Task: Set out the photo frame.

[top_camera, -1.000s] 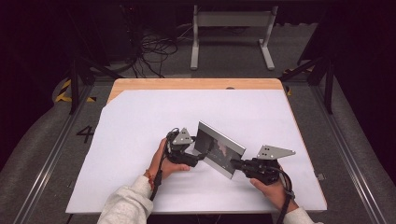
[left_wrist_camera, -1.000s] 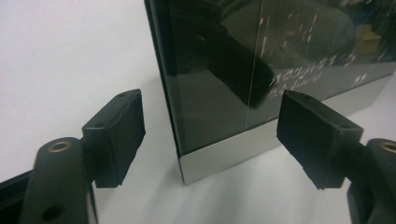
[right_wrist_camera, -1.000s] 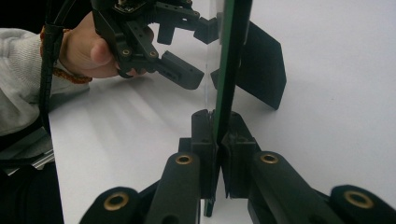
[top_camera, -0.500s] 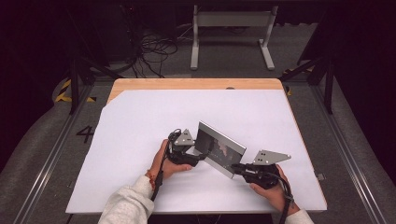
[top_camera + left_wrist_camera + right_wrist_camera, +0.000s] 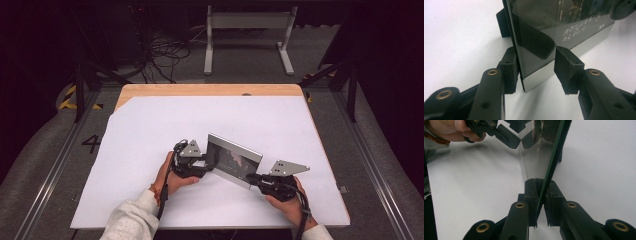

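A glass-fronted picture frame with a silver bottom strip stands upright on the white sheet, near the table's front. My left gripper straddles its left end. In the left gripper view the frame sits between the jaws, which have just been closing: one pad is against the frame's back, and the other pad is still apart from the glass. My right gripper is shut on the frame's right edge, both pads pressing on it. The left gripper shows farther off.
A strip of wooden tabletop shows past the sheet's far edge. Beyond the table stand a metal stand and loose cables on the floor. Rails run along both sides of the table.
The left gripper's jaws have narrowed around the frame's left end. The frame and both hands stay about where they were.
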Demonstrator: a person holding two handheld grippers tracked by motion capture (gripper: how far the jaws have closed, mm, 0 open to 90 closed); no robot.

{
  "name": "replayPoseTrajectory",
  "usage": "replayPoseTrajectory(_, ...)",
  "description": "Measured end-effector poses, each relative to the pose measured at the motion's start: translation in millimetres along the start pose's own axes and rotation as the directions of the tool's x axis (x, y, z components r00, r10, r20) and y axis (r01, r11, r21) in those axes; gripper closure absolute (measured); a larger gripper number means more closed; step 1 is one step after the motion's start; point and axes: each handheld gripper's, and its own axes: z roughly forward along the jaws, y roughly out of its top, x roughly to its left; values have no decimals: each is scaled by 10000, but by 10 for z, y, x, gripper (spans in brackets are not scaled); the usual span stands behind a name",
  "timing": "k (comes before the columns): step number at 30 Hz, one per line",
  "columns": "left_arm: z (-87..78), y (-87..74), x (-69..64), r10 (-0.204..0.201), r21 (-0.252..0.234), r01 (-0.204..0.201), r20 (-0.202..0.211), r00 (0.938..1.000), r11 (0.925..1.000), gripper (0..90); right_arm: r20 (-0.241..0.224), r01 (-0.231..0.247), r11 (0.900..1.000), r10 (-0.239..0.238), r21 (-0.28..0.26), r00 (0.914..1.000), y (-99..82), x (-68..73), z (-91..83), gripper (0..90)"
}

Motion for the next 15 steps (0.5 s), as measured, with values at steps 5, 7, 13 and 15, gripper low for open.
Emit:
replayPoseTrajectory(5,-39,-15,-22,178,153,-176,-130,9998,9997,594,85,-60,10000,60,14,9999,11,-10,17,798)
replayPoseTrajectory(7,-56,-21,-30,214,222,-210,-172,9996,9995,604,107,-72,10000,72,3,9999,15,-15,22,794)
replayPoseTrajectory(13,-101,-38,-57,272,400,-260,-290,9992,9989,642,203,-172,9998,173,-32,9996,34,-38,52,771)
replayPoseTrajectory(15,-102,-35,-65,254,425,-240,-342,9991,9988,644,217,-276,9996,278,-91,9994,37,-52,65,765)
